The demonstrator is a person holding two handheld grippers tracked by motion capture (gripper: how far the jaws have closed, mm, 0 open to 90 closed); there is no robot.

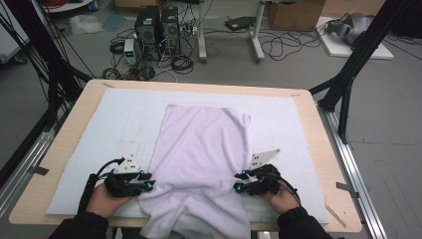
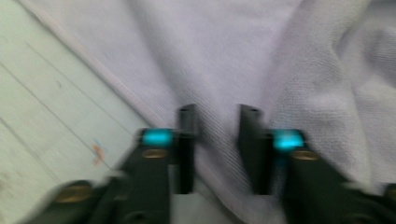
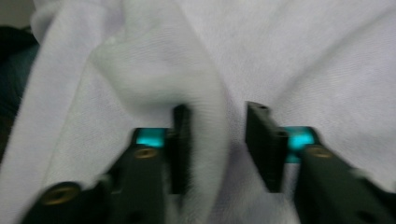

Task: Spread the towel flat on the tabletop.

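Note:
A white towel [image 1: 201, 149] lies lengthwise on the white mat [image 1: 124, 114], and its near end droops over the table's front edge. My left gripper [image 1: 148, 181] sits at the towel's left edge near the front. In the left gripper view the towel [image 2: 224, 46] has its hem running between the jaws of the left gripper [image 2: 217, 112], which stand apart. My right gripper [image 1: 239, 181] is at the towel's right edge. In the right gripper view a raised fold of the towel [image 3: 280, 46] lies between the parted jaws of the right gripper [image 3: 218, 109].
The mat covers most of the wooden table [image 1: 323, 164]. Bare mat [image 2: 46, 93] shows left of the towel's hem. A dark sleeve [image 3: 11, 60] is at the left edge. On the floor beyond stand computer towers [image 1: 157, 27], cables, a cardboard box [image 1: 293, 15] and black frame legs [image 1: 348, 74].

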